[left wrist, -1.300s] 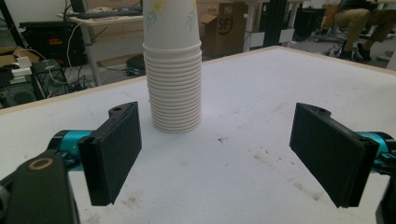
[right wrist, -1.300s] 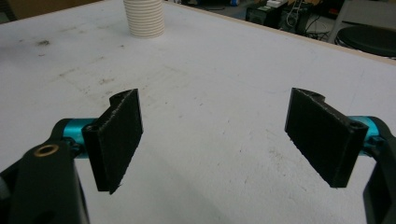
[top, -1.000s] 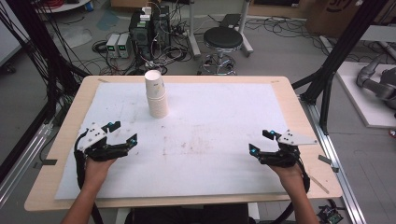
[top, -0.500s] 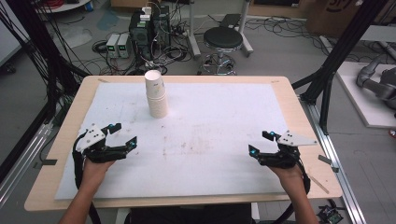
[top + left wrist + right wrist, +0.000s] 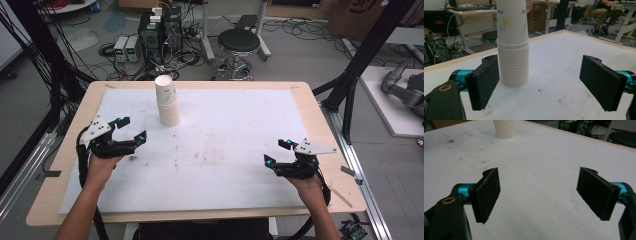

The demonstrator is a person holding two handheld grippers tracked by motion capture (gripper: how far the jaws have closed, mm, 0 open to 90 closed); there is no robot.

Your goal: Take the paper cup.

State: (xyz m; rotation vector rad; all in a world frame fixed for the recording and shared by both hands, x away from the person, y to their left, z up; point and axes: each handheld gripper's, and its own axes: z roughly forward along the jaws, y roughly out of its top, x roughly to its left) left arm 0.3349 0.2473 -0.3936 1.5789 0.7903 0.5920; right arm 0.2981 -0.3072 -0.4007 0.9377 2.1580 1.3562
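cups: stack of white paper cups [image 5: 167,103], upright on white sheet [image 5: 240,125], far-left part of table [image 5: 310,95]; top cup has yellow flower print w/ green leaves [image 5: 506,23], no readable txt
L gripper [image 5: 131,129]: jaws wide apart, empty, near cups, stack seen betw. jaws, not touching
R gripper [image 5: 276,152]: jaws wide apart, empty, over stained sheet, well apart from cups
writing: "SF" on cardboard box [image 5: 535,15] behind table

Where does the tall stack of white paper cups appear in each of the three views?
High view: the tall stack of white paper cups stands far-left of centre on the white table cover.
Left gripper view: centre-left, close, beyond the left jaw.
Right gripper view: top edge, base alone.
Shared landmark: the stained white cover.
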